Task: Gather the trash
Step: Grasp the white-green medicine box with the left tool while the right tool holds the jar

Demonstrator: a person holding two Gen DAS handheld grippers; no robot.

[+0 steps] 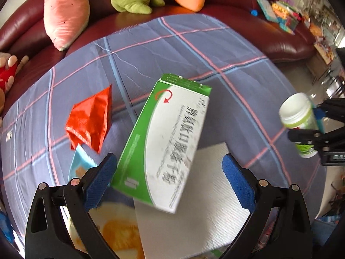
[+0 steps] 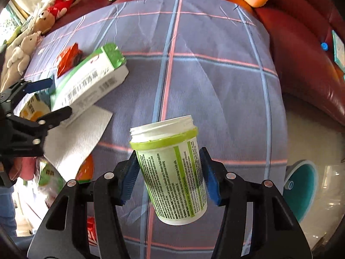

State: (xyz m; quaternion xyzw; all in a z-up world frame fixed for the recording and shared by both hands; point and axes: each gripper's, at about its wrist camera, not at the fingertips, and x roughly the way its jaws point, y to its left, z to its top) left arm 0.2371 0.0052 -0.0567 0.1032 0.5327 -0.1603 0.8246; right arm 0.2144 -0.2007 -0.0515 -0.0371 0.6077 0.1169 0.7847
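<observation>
**Left gripper: approach to the box**

1. Locate the green-and-white cardboard medicine box (image 1: 170, 129). It sits over the table covered in a blue-grey checked cloth (image 1: 172, 49), toward the cloth's near edge. Its near end overlaps a white textured paper sheet (image 1: 207, 194).
2. Check the left gripper (image 1: 168, 161). Its jaws stand wide and nothing is clamped. The near end of the box lies in the gap, just beside the left blue pad (image 1: 101, 179) and well apart from the right blue pad (image 1: 237, 179).
3. Note the long axis of the box. It runs away from you along the fingers and leans toward the far right, so the jaws span its narrow width (the favourable orientation for closing). The box is off-centre, so you would likely need to shift the gripper toward the left pad's side before closing, or the box may swing as one pad meets it first.
4. The picture is blurred, so you cannot tell whether the box rests flat or is tipped up.

**Right gripper**

The right gripper (image 2: 169, 157) holds a lidless white plastic jar with a green printed label (image 2: 172, 168). Its pads press on both sides of the jar, which is raised above the cloth near the table's middle. That hand is occupied, so the left hand is the nearer one for the box.

**Remaining items**

A crumpled red foil wrapper (image 1: 90, 118) and a pale blue serrated wrapper (image 1: 80, 164) lie just beyond the left pad.
</observation>
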